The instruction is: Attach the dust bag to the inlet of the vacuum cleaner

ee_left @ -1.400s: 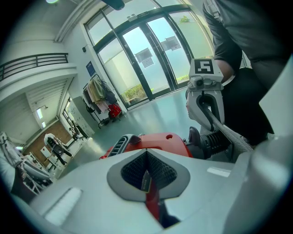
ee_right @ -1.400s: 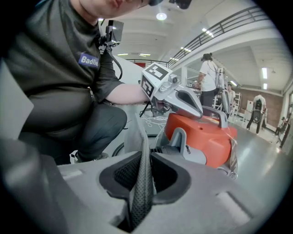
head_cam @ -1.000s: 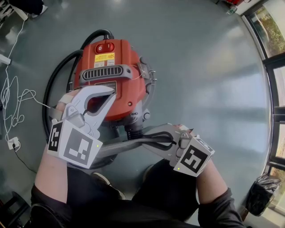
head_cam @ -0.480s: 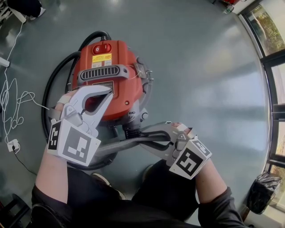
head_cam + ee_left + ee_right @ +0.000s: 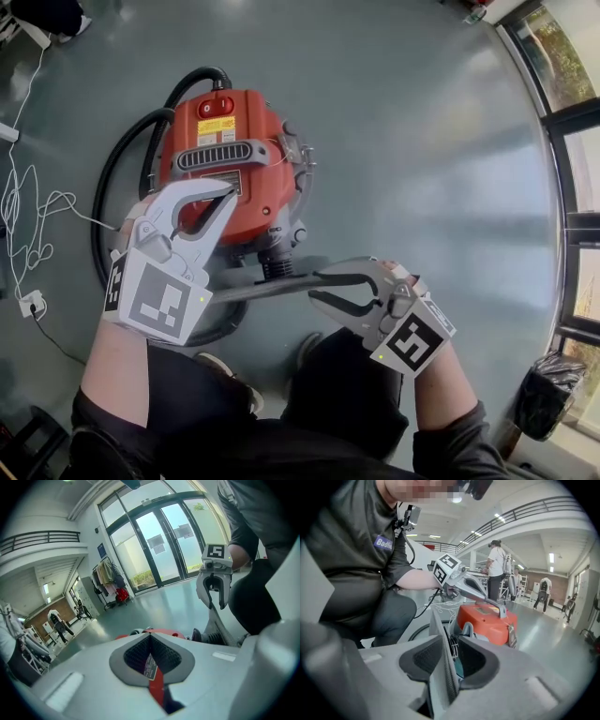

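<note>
The red vacuum cleaner stands on the grey floor, its ribbed black inlet facing me. A flat grey dust bag, seen edge-on, runs from under my left hand across the front of the inlet. My right gripper has just been opening; its jaws stand wide with the bag's edge loose between them, the pads not pressing it. My left gripper is shut on nothing, its tips over the vacuum's grey handle. Through its shut jaws I see only red casing.
A black hose loops round the vacuum's left side. White cable and a plug lie on the floor at far left. A black bin bag sits at lower right by the glass doors. My knees are just below the grippers.
The right gripper's jaws have spread apart and let go of the dust bag. Both grippers have lifted a little. The left gripper stays shut.
</note>
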Demonstrator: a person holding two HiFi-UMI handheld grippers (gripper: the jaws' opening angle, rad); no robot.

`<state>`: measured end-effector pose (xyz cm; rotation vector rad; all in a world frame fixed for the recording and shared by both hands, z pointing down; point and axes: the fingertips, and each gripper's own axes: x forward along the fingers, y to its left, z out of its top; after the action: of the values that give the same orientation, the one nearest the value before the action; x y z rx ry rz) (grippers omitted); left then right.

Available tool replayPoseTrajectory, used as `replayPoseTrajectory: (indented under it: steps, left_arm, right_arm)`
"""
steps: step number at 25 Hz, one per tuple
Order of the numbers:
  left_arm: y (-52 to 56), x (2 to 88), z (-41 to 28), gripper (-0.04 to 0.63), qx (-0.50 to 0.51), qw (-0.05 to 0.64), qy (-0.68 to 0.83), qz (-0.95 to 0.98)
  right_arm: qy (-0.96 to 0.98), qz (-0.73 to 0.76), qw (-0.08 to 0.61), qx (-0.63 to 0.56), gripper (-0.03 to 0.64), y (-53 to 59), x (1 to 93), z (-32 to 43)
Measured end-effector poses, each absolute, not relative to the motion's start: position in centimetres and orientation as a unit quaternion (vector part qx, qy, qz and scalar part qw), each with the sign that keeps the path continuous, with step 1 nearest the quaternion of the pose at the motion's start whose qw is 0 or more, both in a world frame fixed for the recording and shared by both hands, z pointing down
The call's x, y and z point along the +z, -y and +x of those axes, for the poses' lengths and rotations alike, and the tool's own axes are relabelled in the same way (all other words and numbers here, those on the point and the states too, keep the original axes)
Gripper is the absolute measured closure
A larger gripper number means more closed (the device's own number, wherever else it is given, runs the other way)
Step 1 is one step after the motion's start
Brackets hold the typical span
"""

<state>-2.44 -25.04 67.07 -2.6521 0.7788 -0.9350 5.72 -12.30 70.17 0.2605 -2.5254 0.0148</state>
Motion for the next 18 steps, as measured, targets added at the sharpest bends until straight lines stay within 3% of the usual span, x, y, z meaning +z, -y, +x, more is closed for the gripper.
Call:
replayPoseTrajectory:
  steps: [18]
  left_arm:
    - [12.8, 41.1, -5.8, 0.580, -0.273, -0.017, -0.306, -0.912]
  right_arm:
    - [0.942, 0.184, 0.273, 0.065, 0.531, 6.6, 43.7, 2.7]
